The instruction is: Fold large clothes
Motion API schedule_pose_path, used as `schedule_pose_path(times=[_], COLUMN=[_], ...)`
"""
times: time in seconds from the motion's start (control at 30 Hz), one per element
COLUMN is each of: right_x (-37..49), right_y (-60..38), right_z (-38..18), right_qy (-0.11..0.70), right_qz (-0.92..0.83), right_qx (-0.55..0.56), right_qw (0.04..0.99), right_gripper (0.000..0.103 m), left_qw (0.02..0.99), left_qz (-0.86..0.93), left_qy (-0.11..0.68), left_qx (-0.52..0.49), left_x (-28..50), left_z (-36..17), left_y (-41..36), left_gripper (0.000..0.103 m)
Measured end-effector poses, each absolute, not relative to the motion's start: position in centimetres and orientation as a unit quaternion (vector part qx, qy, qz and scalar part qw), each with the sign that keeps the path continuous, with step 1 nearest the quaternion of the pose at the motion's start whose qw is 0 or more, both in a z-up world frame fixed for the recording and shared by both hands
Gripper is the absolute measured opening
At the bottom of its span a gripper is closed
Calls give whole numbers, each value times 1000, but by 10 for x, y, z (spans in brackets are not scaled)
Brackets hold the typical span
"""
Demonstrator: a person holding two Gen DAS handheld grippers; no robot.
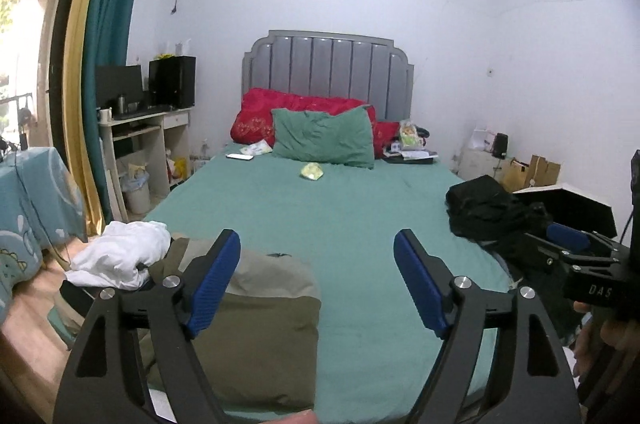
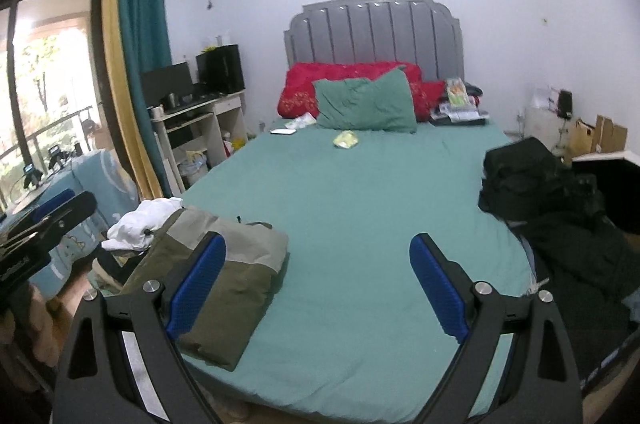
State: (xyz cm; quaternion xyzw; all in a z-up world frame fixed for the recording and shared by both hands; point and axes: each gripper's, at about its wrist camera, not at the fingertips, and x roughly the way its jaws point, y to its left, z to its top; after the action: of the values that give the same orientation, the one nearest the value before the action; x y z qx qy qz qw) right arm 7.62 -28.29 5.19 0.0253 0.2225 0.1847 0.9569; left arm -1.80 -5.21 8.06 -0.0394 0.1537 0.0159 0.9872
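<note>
A folded olive and grey garment [image 1: 264,324] lies at the near left of the green bed [image 1: 340,207]; it also shows in the right wrist view [image 2: 232,288]. A crumpled white garment [image 1: 124,252] lies left of it, also seen in the right wrist view [image 2: 144,224]. A heap of black clothes [image 1: 484,207] sits at the bed's right edge, also in the right wrist view [image 2: 544,199]. My left gripper [image 1: 318,248] is open and empty above the bed's near end. My right gripper [image 2: 318,252] is open and empty, held right of the folded garment.
A green pillow [image 1: 324,139] and red pillows [image 1: 256,115] lie at the grey headboard. A phone [image 1: 240,156], a small yellow-green packet [image 1: 312,171] and clutter [image 1: 412,143] lie near them. A desk [image 1: 140,143] stands left; boxes [image 1: 532,171] stand right.
</note>
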Motion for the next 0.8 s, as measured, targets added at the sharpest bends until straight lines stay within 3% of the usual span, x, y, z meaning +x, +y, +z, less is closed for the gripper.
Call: schedule_pose_path(times=[0.8], right_x=[93], right_y=[-254], right_z=[16], right_qy=[261], right_qz=[187], right_qx=[-1], right_qw=[947], right_gripper=[97], left_qw=[980], left_qz=[32], left_qy=[185], left_qx=[-67], left_x=[0], left_z=[50], left_y=[-31], left_gripper=[82])
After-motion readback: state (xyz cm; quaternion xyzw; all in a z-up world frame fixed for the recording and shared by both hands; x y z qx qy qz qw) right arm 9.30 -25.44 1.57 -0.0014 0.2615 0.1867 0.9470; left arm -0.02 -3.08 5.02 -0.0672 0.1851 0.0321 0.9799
